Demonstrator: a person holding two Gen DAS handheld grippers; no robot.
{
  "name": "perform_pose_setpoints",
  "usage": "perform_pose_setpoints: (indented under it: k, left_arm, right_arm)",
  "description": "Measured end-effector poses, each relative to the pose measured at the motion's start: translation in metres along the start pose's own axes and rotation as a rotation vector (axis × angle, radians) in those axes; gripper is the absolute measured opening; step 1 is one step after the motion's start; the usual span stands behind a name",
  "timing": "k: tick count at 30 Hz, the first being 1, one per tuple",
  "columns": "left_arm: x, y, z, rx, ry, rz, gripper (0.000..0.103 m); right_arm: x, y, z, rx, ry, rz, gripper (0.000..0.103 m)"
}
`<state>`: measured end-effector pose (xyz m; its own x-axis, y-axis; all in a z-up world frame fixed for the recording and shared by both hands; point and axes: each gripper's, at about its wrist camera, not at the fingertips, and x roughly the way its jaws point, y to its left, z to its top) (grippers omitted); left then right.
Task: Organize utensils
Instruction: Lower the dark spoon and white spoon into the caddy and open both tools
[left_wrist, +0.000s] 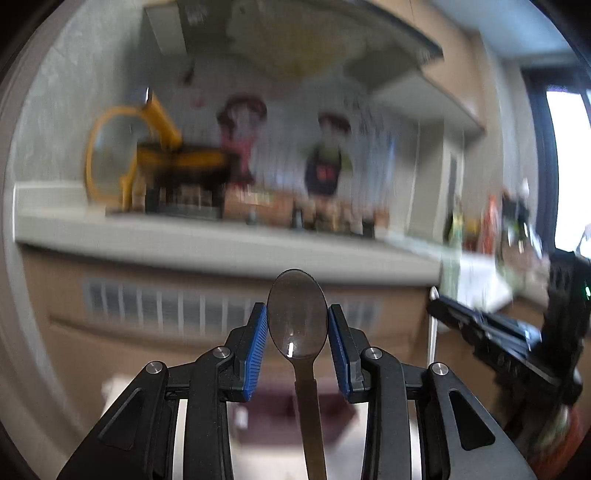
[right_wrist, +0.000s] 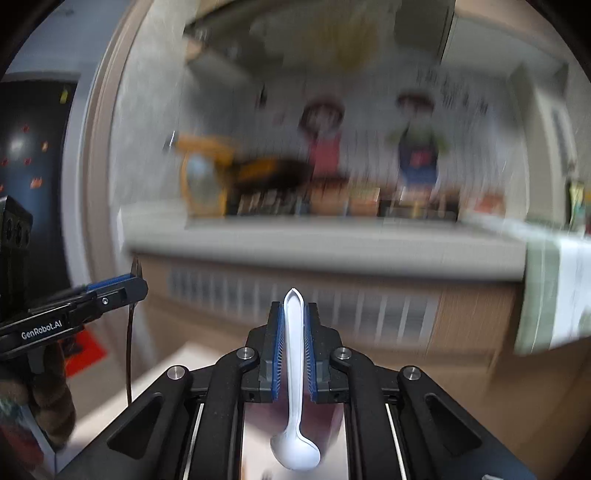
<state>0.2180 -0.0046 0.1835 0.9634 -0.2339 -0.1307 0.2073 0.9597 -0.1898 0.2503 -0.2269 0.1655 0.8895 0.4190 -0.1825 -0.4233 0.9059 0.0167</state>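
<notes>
White spoon (right_wrist: 294, 369) handle-forward in right gripper (right_wrist: 294, 347); brown spoon (left_wrist: 297, 321) bowl-forward, left gripper (left_wrist: 297, 343).

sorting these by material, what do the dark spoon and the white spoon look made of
Dark spoon: likely smoky, see-through plastic with a glossy finish; the background shows faintly through the bowl, which carries a sharp glint. White spoon: likely opaque white plastic, smooth with a soft sheen; its thin moulded handle has a raised rim. Neither looks like metal.
</notes>
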Motion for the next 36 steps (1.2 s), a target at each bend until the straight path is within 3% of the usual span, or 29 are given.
perform_pose_setpoints:
  k: [4, 7, 14, 21, 26, 29, 33, 36]
  left_arm:
    - [0.025, 0.008, 0.005, -0.020, -0.129, 0.045, 0.034]
    - [0.047, 0.017, -0.006, -0.030, -0.151, 0.039, 0.034]
    - [0.125, 0.045, -0.044, -0.065, -0.029, 0.064, 0.034]
    - [0.164, 0.062, -0.085, -0.124, 0.070, 0.056, 0.034]
    - [0.170, 0.065, -0.103, -0.127, 0.142, -0.007, 0.035]
    - [0.165, 0.062, -0.109, -0.107, 0.212, -0.061, 0.037]
    - [0.135, 0.067, -0.110, -0.131, 0.236, -0.038, 0.041]
    - [0.099, 0.073, -0.110, -0.145, 0.249, 0.008, 0.041]
  right_arm:
    - [0.028, -0.008, 0.021, 0.040, -0.048, -0.031, 0.010]
    - [0.049, -0.013, 0.008, 0.071, -0.037, -0.035, 0.010]
    - [0.104, -0.012, -0.035, 0.054, 0.036, -0.049, 0.010]
    - [0.137, -0.025, -0.063, 0.081, 0.124, -0.062, 0.010]
    - [0.145, -0.030, -0.081, 0.097, 0.179, -0.057, 0.010]
    - [0.141, -0.032, -0.091, 0.123, 0.243, 0.001, 0.012]
    - [0.115, -0.034, -0.094, 0.139, 0.257, 0.002, 0.025]
    - [0.082, -0.032, -0.092, 0.105, 0.236, -0.031, 0.025]
